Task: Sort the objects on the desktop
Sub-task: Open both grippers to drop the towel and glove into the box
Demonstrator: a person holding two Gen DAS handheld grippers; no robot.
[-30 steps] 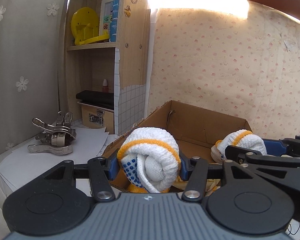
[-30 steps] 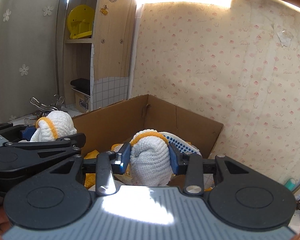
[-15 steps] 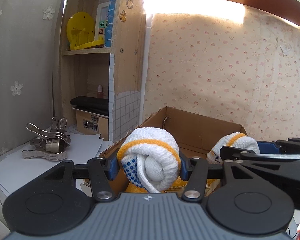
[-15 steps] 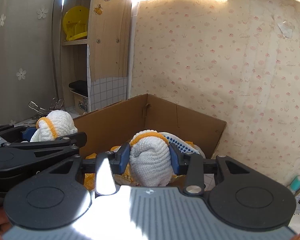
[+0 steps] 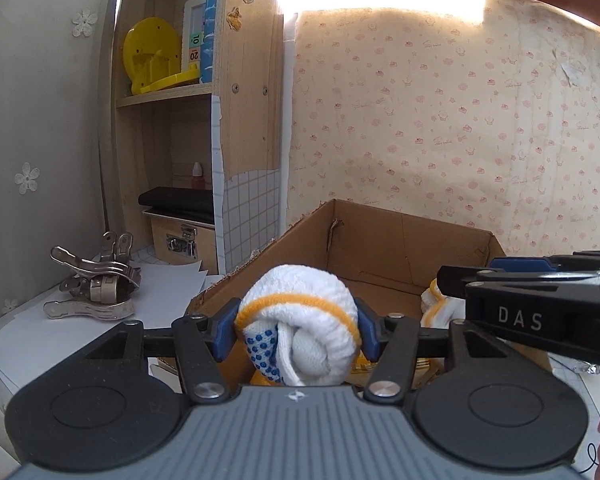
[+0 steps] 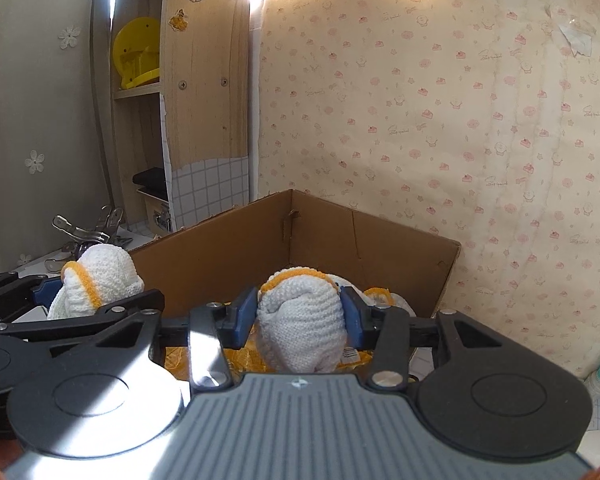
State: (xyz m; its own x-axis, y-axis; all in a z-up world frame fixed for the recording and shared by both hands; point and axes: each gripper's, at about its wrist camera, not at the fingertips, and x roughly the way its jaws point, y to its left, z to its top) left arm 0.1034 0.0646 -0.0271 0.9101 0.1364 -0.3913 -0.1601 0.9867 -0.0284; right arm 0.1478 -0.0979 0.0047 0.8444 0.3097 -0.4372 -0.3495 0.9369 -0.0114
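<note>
The left gripper (image 5: 298, 330) clamps a rolled white glove (image 5: 300, 320); the right gripper (image 6: 300, 316) pinches another rolled glove (image 6: 302, 320). Both hang over the cardboard box (image 6: 400, 248).

right tool (image 5: 452, 280) advanced, hiding its glove roll (image 5: 440, 304)

Left tongs (image 5: 296, 330): we see them clamped on a rolled glove (image 5: 300, 320).
Cardboard box (image 5: 380, 240): just behind the glove.
Metal clips (image 5: 94, 284): left of box.
</note>
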